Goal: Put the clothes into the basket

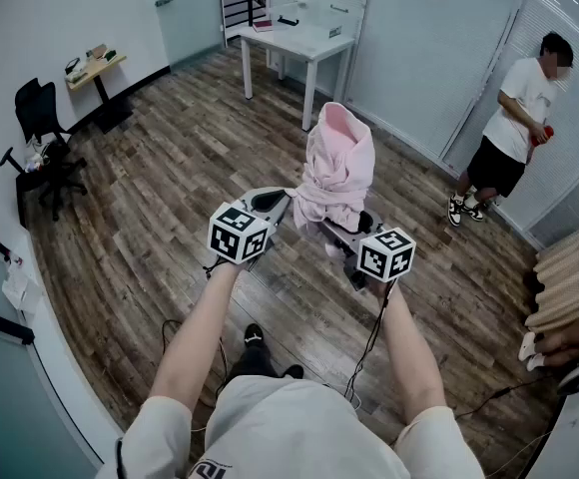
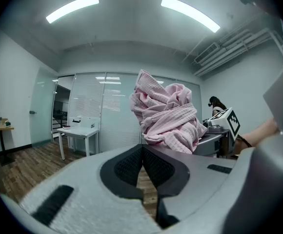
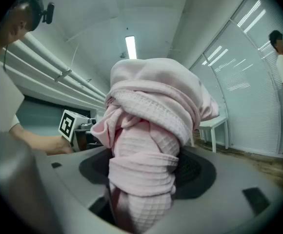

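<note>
A pink waffle-weave garment (image 1: 335, 163) is bunched into a tall wad held in the air above the wood floor. My right gripper (image 1: 334, 230) is shut on its lower end. In the right gripper view the cloth (image 3: 146, 126) fills the gap between the jaws and hides the pads. My left gripper (image 1: 282, 202) sits just left of the wad, with no hold on it. In the left gripper view its black pads (image 2: 131, 165) meet with nothing between them, and the garment (image 2: 168, 116) rises beyond them.
A white table (image 1: 294, 43) stands at the far wall. At the right a person (image 1: 514, 118) stands by the blinds. A black chair (image 1: 45, 118) and a small side table (image 1: 95, 68) are at the left. Stacked tan items (image 1: 569, 277) lie at the right edge.
</note>
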Demonstrator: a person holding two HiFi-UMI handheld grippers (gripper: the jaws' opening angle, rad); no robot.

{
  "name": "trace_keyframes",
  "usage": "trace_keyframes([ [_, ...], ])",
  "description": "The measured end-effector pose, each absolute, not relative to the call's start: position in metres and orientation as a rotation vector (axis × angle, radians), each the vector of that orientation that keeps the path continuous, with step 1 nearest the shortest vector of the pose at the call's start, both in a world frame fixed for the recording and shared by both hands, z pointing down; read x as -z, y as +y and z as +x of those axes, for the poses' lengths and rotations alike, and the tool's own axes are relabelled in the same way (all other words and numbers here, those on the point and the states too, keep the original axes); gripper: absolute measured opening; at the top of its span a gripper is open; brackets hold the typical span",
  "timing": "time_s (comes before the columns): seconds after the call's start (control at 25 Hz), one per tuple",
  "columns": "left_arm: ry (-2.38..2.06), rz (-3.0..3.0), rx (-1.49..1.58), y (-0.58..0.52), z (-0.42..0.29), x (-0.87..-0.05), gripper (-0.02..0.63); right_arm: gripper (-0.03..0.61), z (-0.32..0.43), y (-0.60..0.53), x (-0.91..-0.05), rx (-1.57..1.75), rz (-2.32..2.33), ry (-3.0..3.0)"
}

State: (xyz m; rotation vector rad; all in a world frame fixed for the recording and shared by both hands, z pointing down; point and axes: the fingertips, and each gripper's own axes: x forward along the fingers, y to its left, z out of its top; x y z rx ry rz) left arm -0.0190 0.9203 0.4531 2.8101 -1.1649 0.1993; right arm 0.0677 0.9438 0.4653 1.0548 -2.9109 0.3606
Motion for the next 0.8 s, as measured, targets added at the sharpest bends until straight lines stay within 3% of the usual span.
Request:
trace_keyframes([
  [0.8, -1.096, 2.825, -0.164, 0.883, 0.009, -0.445, 0.012, 0.327, 0.074, 0.918, -0.457, -0.365, 0.964, -2.985],
])
